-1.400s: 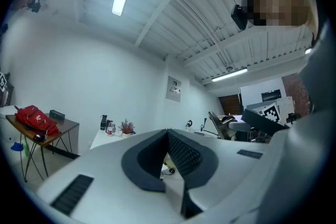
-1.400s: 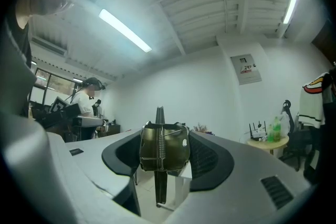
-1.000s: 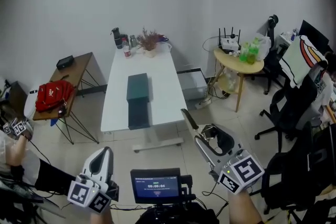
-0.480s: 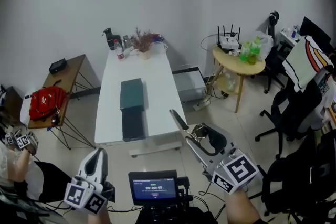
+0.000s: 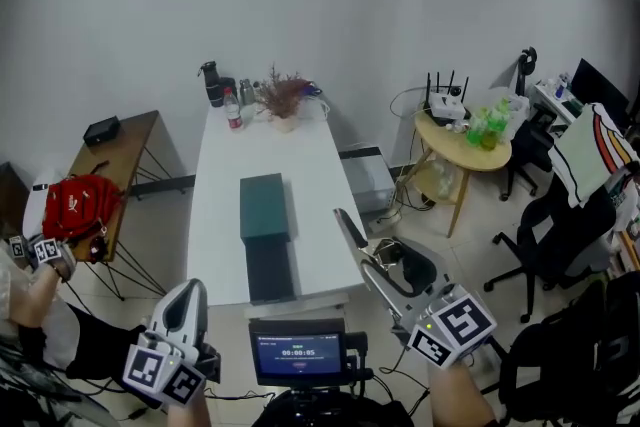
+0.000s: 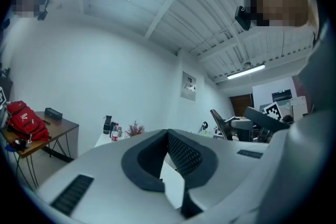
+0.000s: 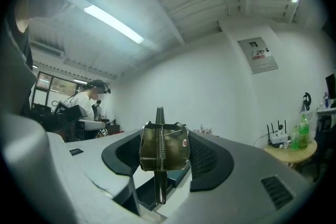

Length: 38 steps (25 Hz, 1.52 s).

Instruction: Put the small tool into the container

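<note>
A dark green box-shaped container [image 5: 265, 205] lies on the long white table [image 5: 320, 185], with a darker flat part [image 5: 270, 270] adjoining its near end. My right gripper [image 5: 372, 260] is shut on the small tool [image 5: 348, 223], a brass-coloured clamp-like piece with a spring and a thin blade pointing towards the table. In the right gripper view the tool [image 7: 164, 147] fills the gap of the right gripper [image 7: 163, 140]. My left gripper [image 5: 187, 300] hovers off the table's near left corner, shut and empty. In the left gripper view the left gripper [image 6: 167, 132] shows its tips meeting.
Bottles [image 5: 232, 105] and a dried plant [image 5: 283, 97] stand at the table's far end. A side table with a red bag [image 5: 78, 205] is at left, near another person [image 5: 30, 290]. A round wooden table [image 5: 462, 130] and office chairs [image 5: 570, 235] stand at right.
Both grippers have moved towards the white table, which now lies closer in the head view. The right gripper still holds the tool.
</note>
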### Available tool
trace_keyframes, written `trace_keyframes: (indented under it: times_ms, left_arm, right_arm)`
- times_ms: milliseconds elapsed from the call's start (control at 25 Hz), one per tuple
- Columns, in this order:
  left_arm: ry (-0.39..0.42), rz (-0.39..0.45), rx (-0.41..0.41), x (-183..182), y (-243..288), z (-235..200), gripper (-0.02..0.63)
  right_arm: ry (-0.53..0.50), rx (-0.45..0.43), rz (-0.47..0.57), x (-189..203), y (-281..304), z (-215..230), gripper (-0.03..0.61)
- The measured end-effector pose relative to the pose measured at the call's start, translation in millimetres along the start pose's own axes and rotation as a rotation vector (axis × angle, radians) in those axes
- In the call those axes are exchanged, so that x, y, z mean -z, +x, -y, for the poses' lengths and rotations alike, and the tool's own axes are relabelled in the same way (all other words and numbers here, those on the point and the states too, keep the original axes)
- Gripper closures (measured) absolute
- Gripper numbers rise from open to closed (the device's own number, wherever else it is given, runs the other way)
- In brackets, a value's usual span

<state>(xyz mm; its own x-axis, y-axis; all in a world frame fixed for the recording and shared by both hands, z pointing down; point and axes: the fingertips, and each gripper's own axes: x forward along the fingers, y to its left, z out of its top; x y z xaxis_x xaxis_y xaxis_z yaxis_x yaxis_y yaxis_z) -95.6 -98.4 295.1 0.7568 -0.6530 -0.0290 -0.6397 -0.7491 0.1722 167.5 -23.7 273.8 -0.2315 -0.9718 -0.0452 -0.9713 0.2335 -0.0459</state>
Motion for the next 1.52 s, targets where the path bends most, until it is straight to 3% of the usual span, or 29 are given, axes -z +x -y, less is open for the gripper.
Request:
trace_keyframes:
  times_ms: [240, 440, 720, 1200, 1360, 1520]
  left_arm:
    - [-0.02, 0.021, 0.037, -12.3, 29.9, -80.3, 0.603]
    - [-0.04, 0.003, 0.036, -8.0, 49.2, -124.9, 0.603]
    - [-0.012, -0.004, -0.064, -9.9, 89.3, -169.8, 0.603]
    - [0.013, 0.01, -0.204, -20.2, 148.1, -180.9, 0.603]
    - [0.013, -0.011, -0.263, -9.2, 153.1, -183.4, 0.603]
    - [-0.004, -0.042, -0.323, 13.8, 152.6, -196.7, 0.603]
  right_arm:
    - [-0.016, 0.025, -0.007, 1.7, 84.3, -9.4, 0.328]
    - [0.019, -0.012, -0.003, 2.0, 143.2, -13.9, 0.328]
    - [-0.004, -0.059, -0.011, 7.0, 213.0, 11.3, 0.328]
    - [-0.023, -0.201, -0.018, 5.5, 276.5, 69.4, 0.328]
    - [-0.096, -0.325, -0.062, 30.6, 306.3, 68.5, 0.328]
    - [-0.106, -0.394, -0.129, 64.7, 334.4, 65.7, 0.328]
